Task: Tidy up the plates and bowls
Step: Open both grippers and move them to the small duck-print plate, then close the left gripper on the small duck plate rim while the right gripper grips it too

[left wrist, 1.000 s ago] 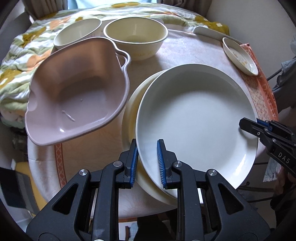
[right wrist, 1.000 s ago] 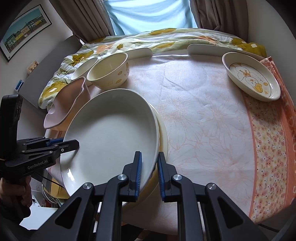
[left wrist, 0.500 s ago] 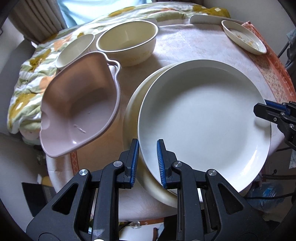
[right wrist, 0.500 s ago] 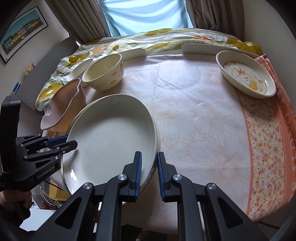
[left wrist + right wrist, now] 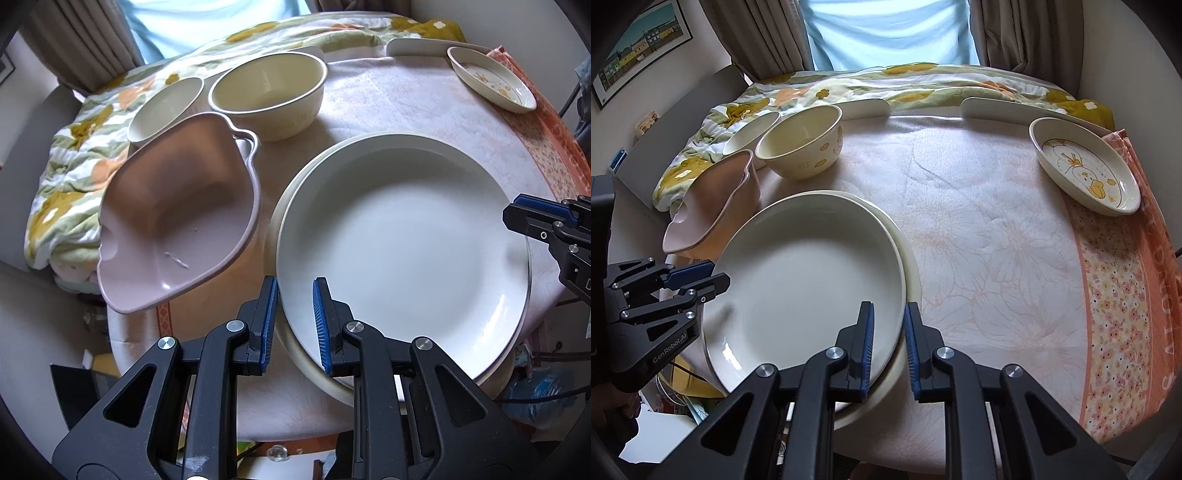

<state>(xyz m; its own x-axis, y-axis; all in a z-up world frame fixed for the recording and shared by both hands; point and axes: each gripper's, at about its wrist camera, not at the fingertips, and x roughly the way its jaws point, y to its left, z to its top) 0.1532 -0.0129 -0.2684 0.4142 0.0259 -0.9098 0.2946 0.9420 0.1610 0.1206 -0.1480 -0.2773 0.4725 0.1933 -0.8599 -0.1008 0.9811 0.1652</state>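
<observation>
A large white plate (image 5: 402,247) lies on top of a cream plate (image 5: 291,192) at the table's near edge; it also shows in the right wrist view (image 5: 805,273), with the cream plate's rim (image 5: 911,273) beside it. My left gripper (image 5: 294,312) straddles the white plate's rim, its jaws a little apart. My right gripper (image 5: 889,341) straddles the opposite rim, jaws also slightly apart. Each gripper shows in the other's view, the right one (image 5: 517,218) and the left one (image 5: 713,282).
A pink heart-shaped bowl (image 5: 177,221) sits left of the plates. A cream bowl (image 5: 267,92) and a smaller bowl (image 5: 166,107) stand behind it. An oval duck dish (image 5: 1084,170) sits far right. A floral quilt (image 5: 886,83) lies beyond the table (image 5: 979,221).
The white plate has come down from a tilt to lie flat on the cream plate. Both grippers' jaws have widened slightly around its rim.
</observation>
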